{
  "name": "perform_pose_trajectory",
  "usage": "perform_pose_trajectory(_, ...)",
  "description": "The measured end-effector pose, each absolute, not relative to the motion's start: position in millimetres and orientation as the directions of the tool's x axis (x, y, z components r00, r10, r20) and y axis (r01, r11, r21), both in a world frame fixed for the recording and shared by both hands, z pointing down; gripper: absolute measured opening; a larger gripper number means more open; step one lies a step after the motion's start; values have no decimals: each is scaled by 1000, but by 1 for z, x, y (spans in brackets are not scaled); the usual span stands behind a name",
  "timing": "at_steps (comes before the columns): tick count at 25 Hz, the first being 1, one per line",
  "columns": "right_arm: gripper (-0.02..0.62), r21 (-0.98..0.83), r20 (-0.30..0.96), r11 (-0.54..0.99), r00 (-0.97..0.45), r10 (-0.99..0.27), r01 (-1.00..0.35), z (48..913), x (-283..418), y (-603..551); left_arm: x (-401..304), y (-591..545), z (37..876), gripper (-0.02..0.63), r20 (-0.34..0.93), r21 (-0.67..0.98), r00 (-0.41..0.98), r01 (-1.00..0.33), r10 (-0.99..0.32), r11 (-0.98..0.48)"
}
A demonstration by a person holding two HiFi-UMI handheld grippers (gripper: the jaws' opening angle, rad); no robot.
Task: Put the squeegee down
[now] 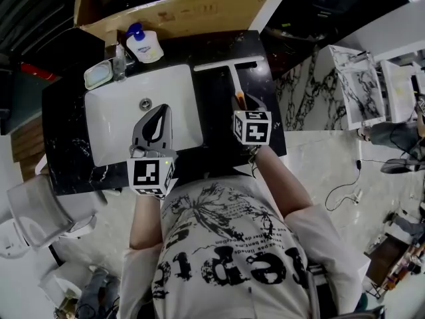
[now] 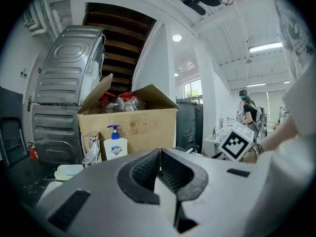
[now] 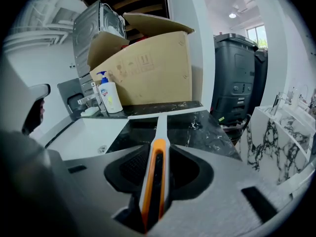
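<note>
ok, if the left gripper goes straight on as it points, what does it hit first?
Likely the cardboard box front, just right of the soap bottle. The left gripper points across the sink toward it; depth is unclear.

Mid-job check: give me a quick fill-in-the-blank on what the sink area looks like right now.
1. The right gripper is shut on the squeegee, holding it by its orange-edged ____.
2. The left gripper has its jaws ____, with nothing between them.
3. The soap bottle beside the cardboard box has a ____ pump.
Missing words: handle; shut; blue.
</note>
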State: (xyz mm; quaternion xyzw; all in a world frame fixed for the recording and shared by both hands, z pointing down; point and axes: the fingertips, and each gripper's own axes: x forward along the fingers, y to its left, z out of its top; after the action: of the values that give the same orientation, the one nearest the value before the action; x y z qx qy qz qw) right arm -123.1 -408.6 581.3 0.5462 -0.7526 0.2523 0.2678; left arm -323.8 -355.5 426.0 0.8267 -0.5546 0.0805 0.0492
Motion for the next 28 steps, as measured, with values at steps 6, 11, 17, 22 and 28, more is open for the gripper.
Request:
perform_pose_trajectory(6, 124, -133, 697, 251, -271, -664, -959, 595, -125, -413, -326, -361, 432, 12, 205, -4, 368, -926, -907, -377)
perform_pose_trajectory(11, 126, -117, 742, 260, -258, -619, -959, 611, -122, -411, -329, -362, 442, 12, 234, -14, 349, -932, -908, -362)
perform_pose_trajectory(17, 130, -83, 771, 295, -249, -587, -952, 616, -123, -412, -330, -363, 447, 12, 245, -12, 336, -937, -909, -350)
perform_pose_trajectory(22, 158, -108, 785, 314, -275, -556, -943, 615, -126, -410, -333, -365, 451, 12, 262, -21, 323, -940, -909, -340)
perform_pose_trajectory(28, 261, -77, 769, 312, -256, -586, -947, 602, -127, -412, -332, -365, 445, 12, 246, -17, 330, -939, -912, -344)
